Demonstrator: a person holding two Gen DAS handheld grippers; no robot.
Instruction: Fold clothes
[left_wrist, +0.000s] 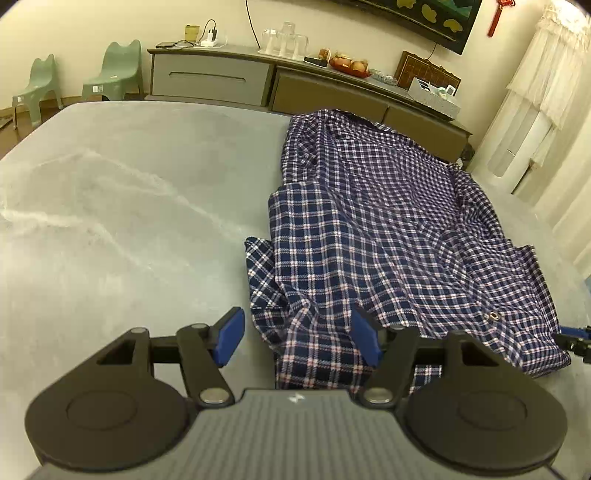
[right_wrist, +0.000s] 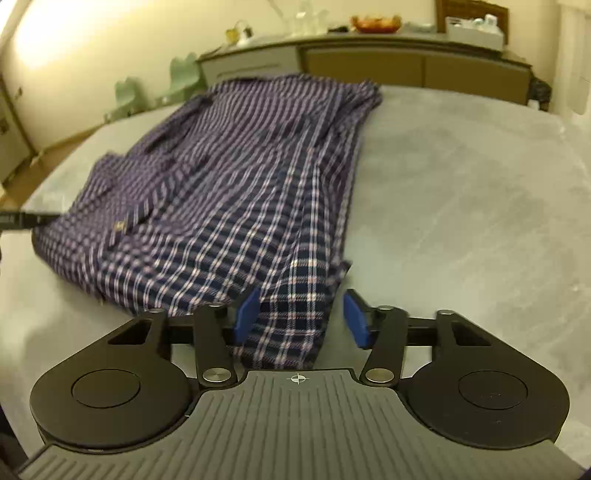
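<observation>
The left hand-held gripper (left_wrist: 297, 338) is angled downward, its blue pads (left_wrist: 231, 338) set wide apart, with nothing pressed between them. The right hand-held gripper (right_wrist: 301, 319) is tilted down likewise, its jaws parted, the left pad (right_wrist: 246, 319) touched by cloth, the right pad standing clear.

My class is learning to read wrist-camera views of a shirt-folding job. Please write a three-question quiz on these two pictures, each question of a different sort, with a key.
1. True or false: the plaid shirt lies on the grey table.
2. What colour are the pads of the right tool? A red, B blue, C green.
3. Fill in: between the open jaws of the left tool lies the shirt's ____.

Key: 1 true; 2 B; 3 hem.
</observation>
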